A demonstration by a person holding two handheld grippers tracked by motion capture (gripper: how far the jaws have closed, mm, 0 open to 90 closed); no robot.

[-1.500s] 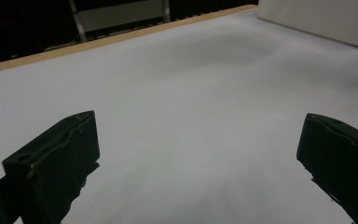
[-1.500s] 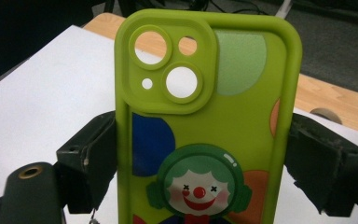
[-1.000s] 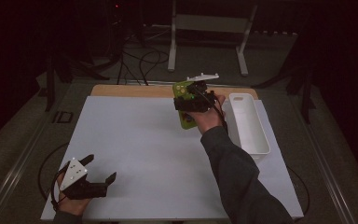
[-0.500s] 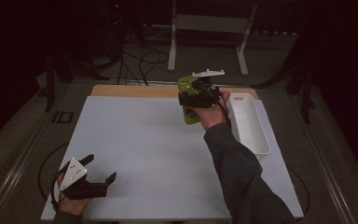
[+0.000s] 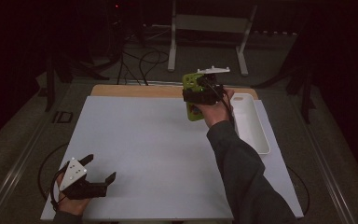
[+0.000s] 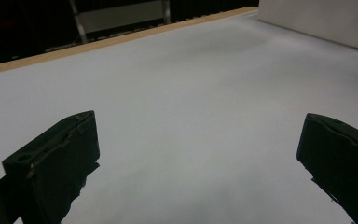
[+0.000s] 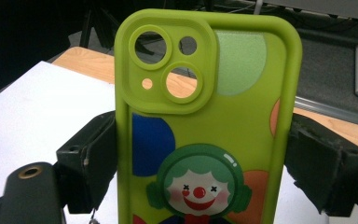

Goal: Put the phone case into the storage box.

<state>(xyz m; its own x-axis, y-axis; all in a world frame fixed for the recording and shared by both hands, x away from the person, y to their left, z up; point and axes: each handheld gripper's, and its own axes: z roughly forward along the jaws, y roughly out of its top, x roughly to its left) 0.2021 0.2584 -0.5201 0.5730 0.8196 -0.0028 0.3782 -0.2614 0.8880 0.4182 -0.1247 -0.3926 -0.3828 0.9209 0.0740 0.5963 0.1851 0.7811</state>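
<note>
White counter point(image 5: 135, 140): our right gripper point(image 5: 204, 93) jaws clamp lime-green clown-print silicone phone case point(image 7: 205, 130) upright, beside white rectangular tray point(image 5: 251, 123); left gripper point(image 5: 85, 179) jaws wide, empty.

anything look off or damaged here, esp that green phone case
Nothing stands out. The green phone case looks intact, clamped upright by its edges in the right gripper. The white tray sits square on the table.

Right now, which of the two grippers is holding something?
The right gripper, raised near the white tray, clamps a green phone case between its jaws. The left gripper sits open and empty at the table's near corner.
</note>
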